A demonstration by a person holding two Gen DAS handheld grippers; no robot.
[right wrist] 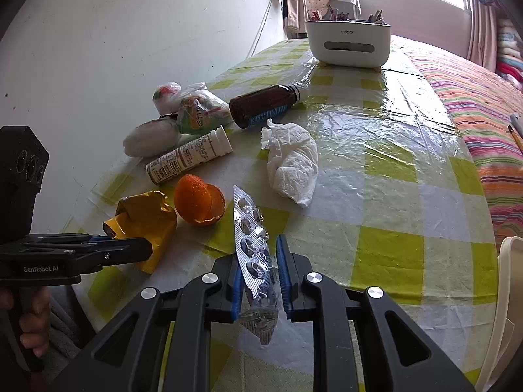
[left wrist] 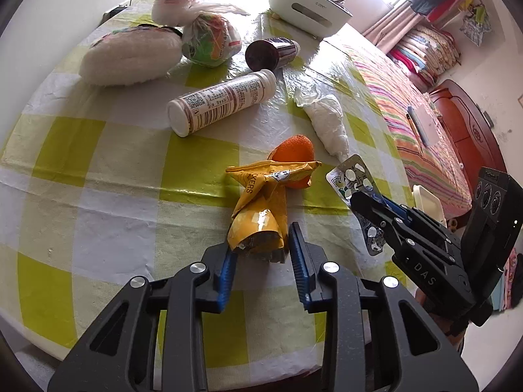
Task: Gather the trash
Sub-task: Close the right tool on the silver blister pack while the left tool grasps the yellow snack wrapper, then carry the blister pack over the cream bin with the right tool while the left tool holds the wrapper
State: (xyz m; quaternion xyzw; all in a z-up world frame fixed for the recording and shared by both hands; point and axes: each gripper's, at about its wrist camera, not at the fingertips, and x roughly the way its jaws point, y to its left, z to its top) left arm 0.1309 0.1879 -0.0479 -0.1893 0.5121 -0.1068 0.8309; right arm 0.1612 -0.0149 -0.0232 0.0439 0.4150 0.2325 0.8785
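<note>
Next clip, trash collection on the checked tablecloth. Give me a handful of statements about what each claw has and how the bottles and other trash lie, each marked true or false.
1. The right claw is shut on the pill strip. True.
2. The left claw has the orange peel between its pads. False: the yellow wrapper is between them; the peel lies on the tablecloth behind it.
3. The brown bottle stands upright. False: it lies on its side.
4. The white bottle lies on its side. True.
5. The crumpled tissue sits inside the white bin. False: it lies on the cloth, apart from the bin.
</note>
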